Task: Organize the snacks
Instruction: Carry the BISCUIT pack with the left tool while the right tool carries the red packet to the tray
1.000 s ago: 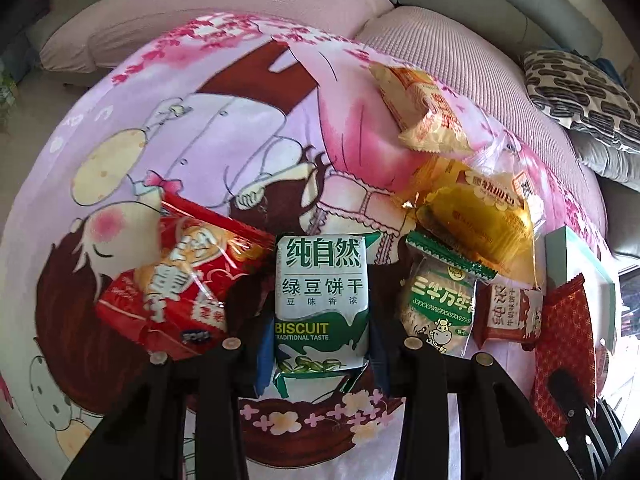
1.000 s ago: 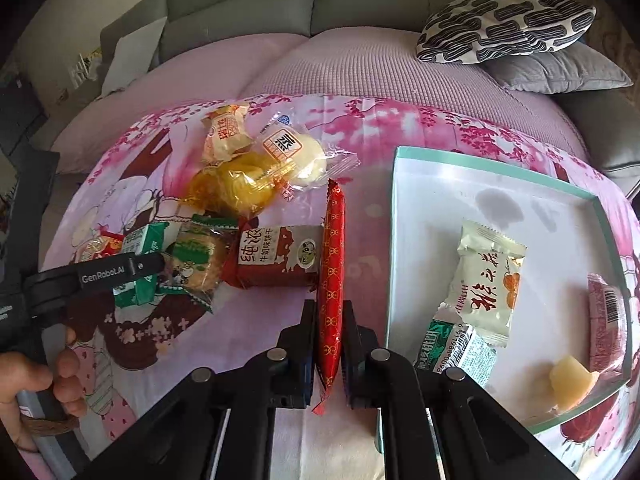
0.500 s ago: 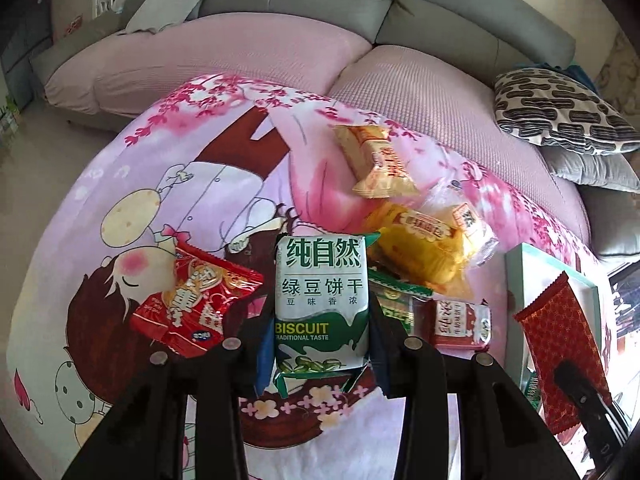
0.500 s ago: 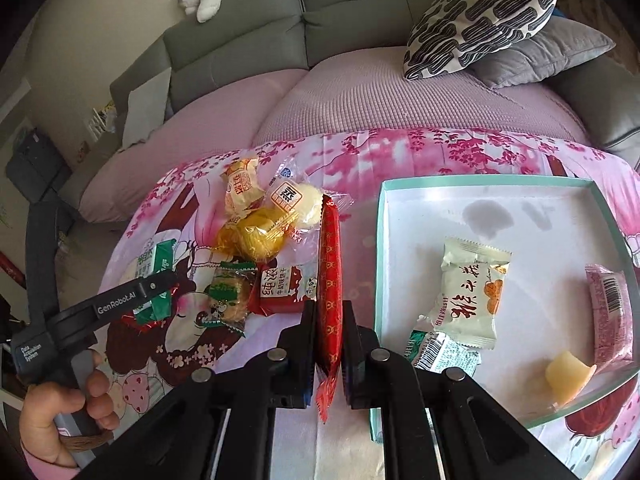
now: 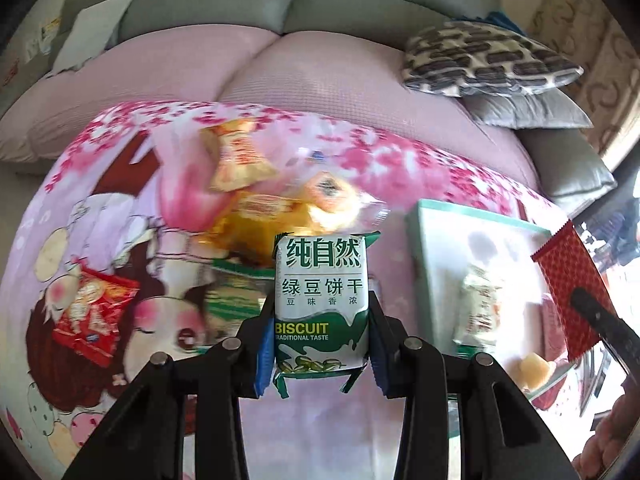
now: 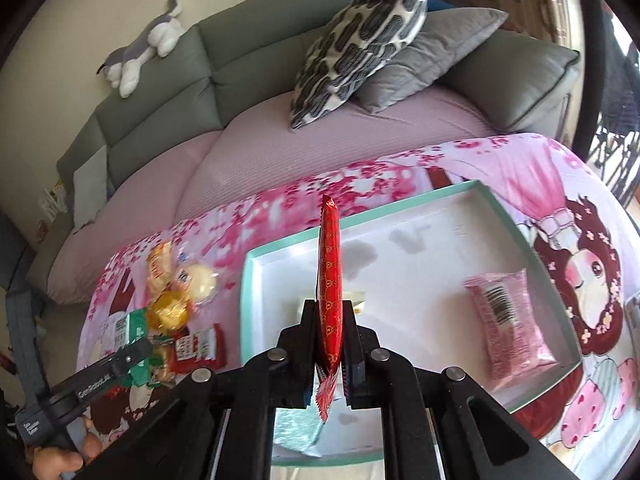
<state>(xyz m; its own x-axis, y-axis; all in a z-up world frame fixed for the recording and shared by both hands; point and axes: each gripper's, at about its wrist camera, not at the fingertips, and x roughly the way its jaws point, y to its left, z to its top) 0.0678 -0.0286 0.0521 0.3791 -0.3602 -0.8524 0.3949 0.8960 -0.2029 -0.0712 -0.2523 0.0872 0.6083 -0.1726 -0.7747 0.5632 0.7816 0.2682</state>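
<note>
Lying at the far left of the left wrist view, a red snack packet (image 5: 94, 322) rests on the pink cartoon-printed cloth (image 5: 120, 200) that covers the table. Further right a loose heap of snacks sits on the same cloth: an orange packet (image 5: 238, 156), a yellow packet (image 5: 260, 220) and a green-edged packet (image 5: 236, 288), all blurred. In the middle, the left gripper (image 5: 321, 344) is clamped on a green and white biscuit packet (image 5: 321, 300), its blue pads pressing both side edges, and the packet stands upright above the cloth. To its right lies the teal-rimmed tray (image 5: 412, 240), with a white packet (image 5: 480, 308) and a pale yellow piece (image 5: 534, 368) inside.

In the right wrist view, a hand (image 6: 60, 456) at the lower left holds the other tool's handle. Right of it the snack heap includes a red and white packet (image 6: 198, 346). In the centre, the right gripper (image 6: 329, 344) pinches a long red packet (image 6: 330, 280) edge-on, held upright above the tray's near left part. At the right of the tray lies a pink packet (image 6: 508, 320) with a barcode.
</note>
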